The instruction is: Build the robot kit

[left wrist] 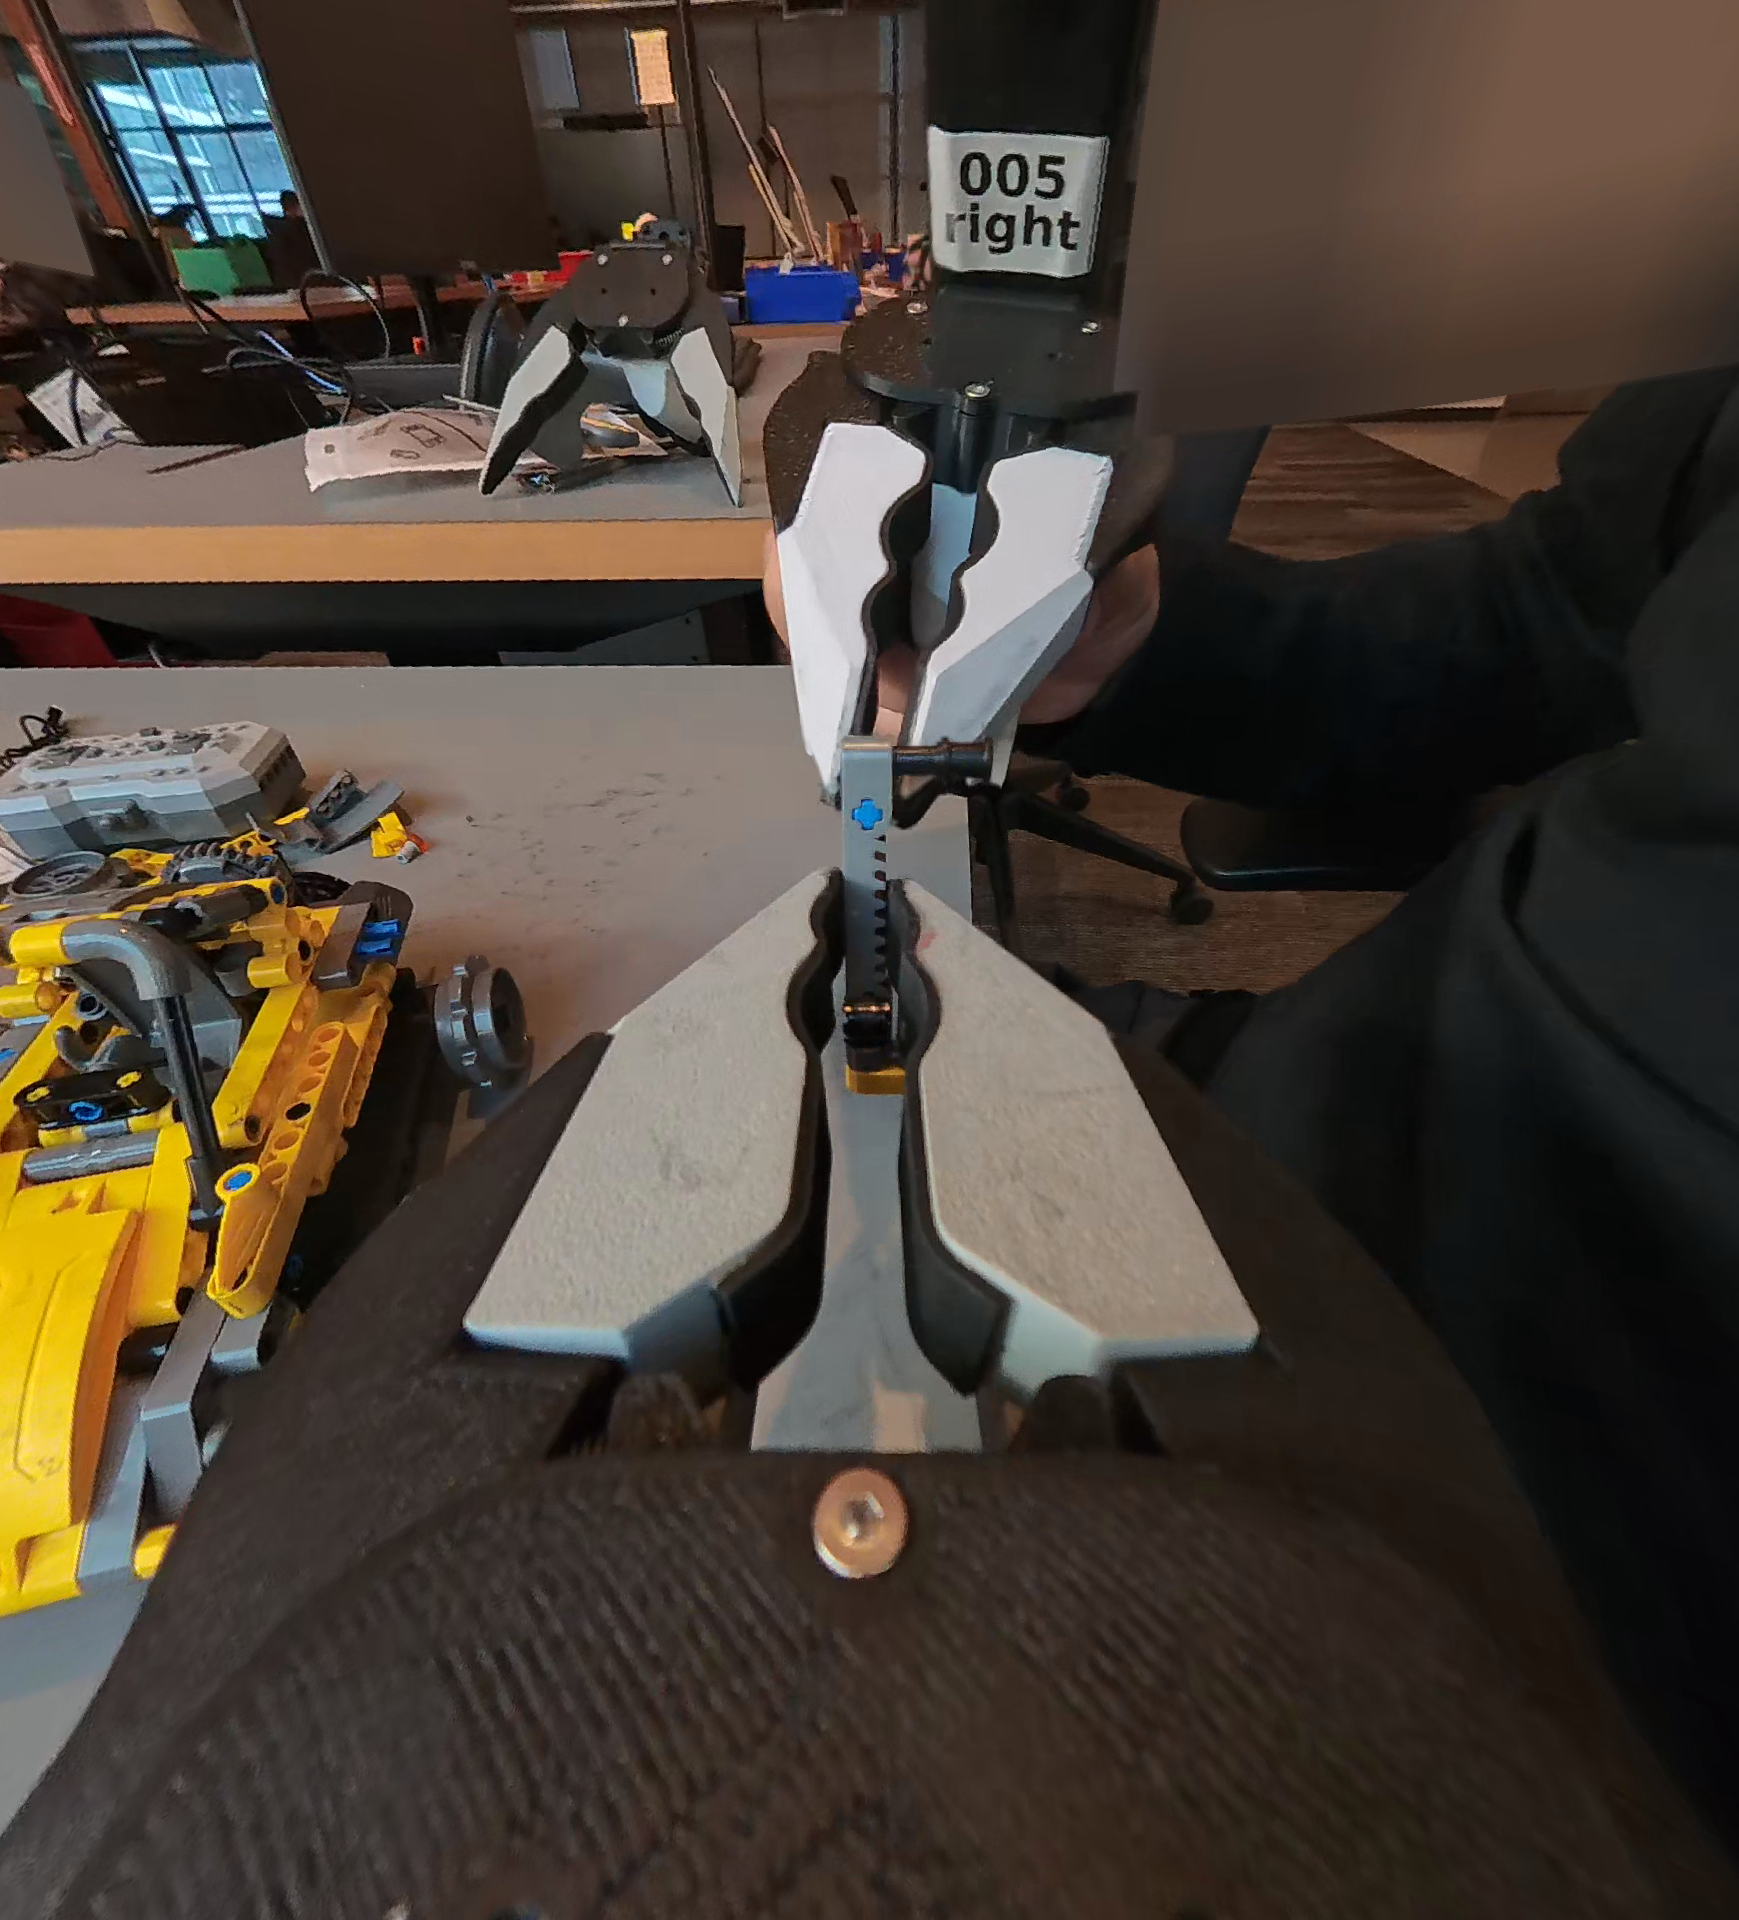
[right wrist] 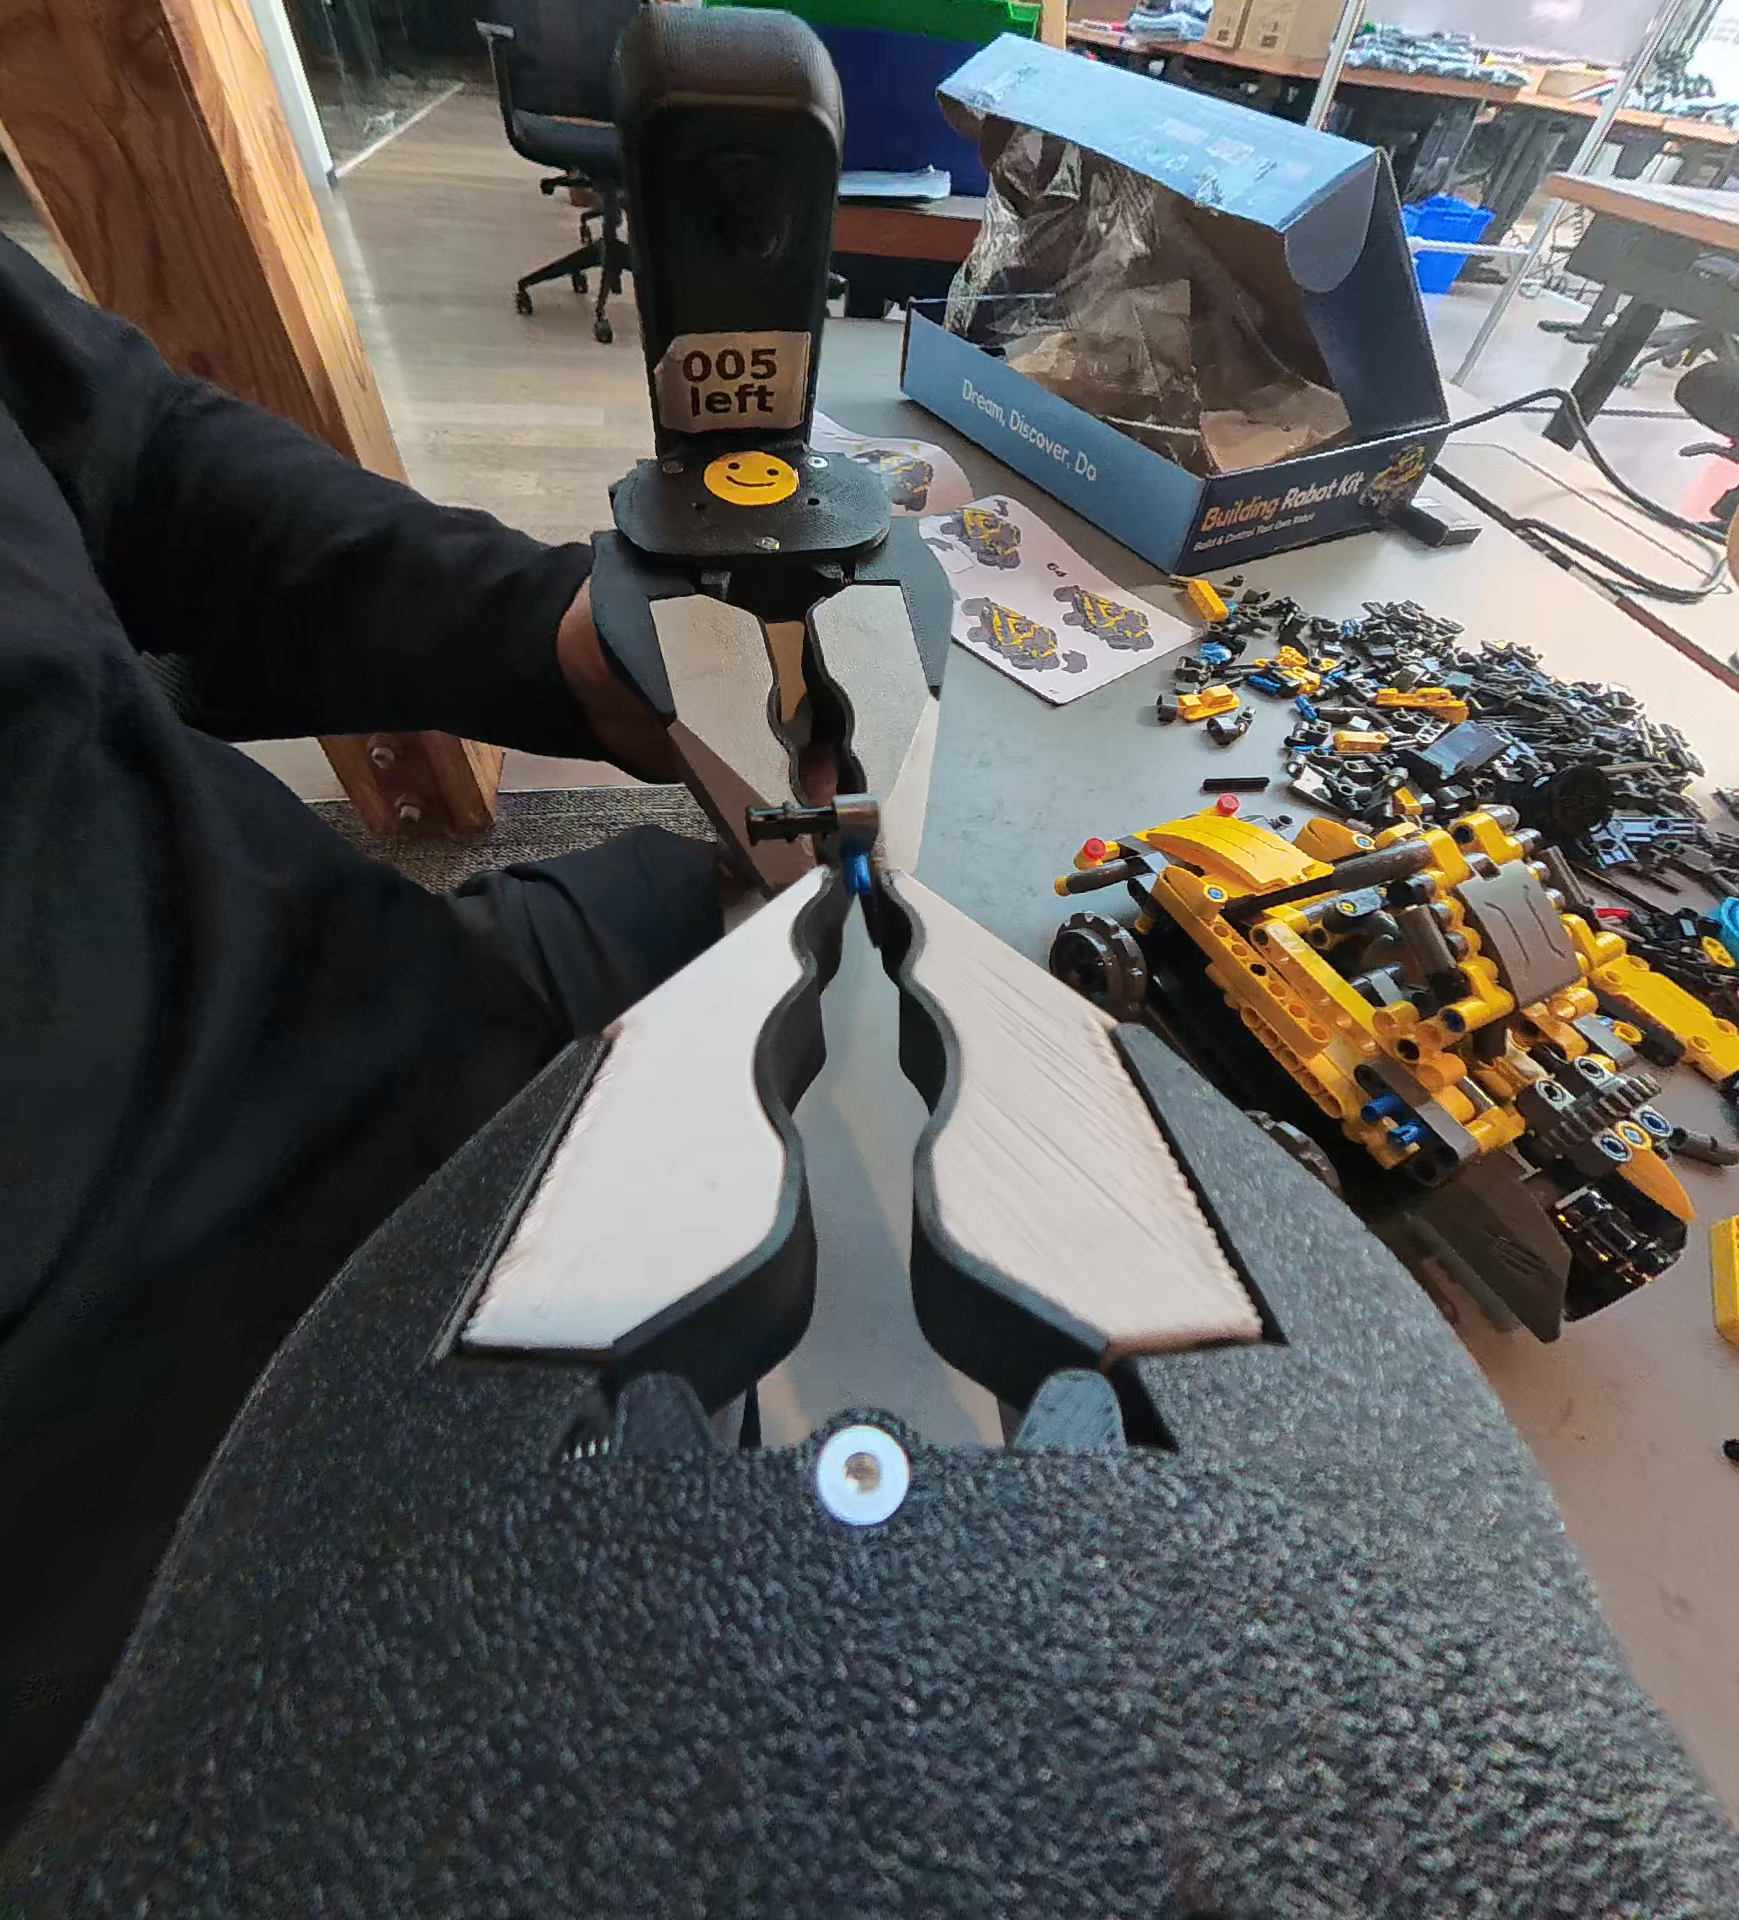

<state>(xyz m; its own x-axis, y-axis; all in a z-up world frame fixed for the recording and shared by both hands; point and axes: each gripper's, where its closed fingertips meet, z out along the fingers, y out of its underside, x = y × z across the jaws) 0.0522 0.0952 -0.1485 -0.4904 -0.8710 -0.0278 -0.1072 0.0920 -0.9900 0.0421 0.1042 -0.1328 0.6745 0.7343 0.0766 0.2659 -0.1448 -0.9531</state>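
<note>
My left gripper is shut on the lower part of a grey toothed rack piece that has a black and yellow part at its near end. The rack stands up out of the fingers, above the table edge. A black axle sticks out sideways from its top, and a blue pin sits in it just below. My right gripper comes from the opposite side and is shut on the blue pin at the rack's top. The left gripper and the black axle face me in the right wrist view.
A part-built yellow and grey model vehicle lies on the grey table. Beside it are a pile of loose parts, an instruction sheet and an open blue box. A grey hub block sits at the left. Less than 4 cm separates the two grippers' tips.
</note>
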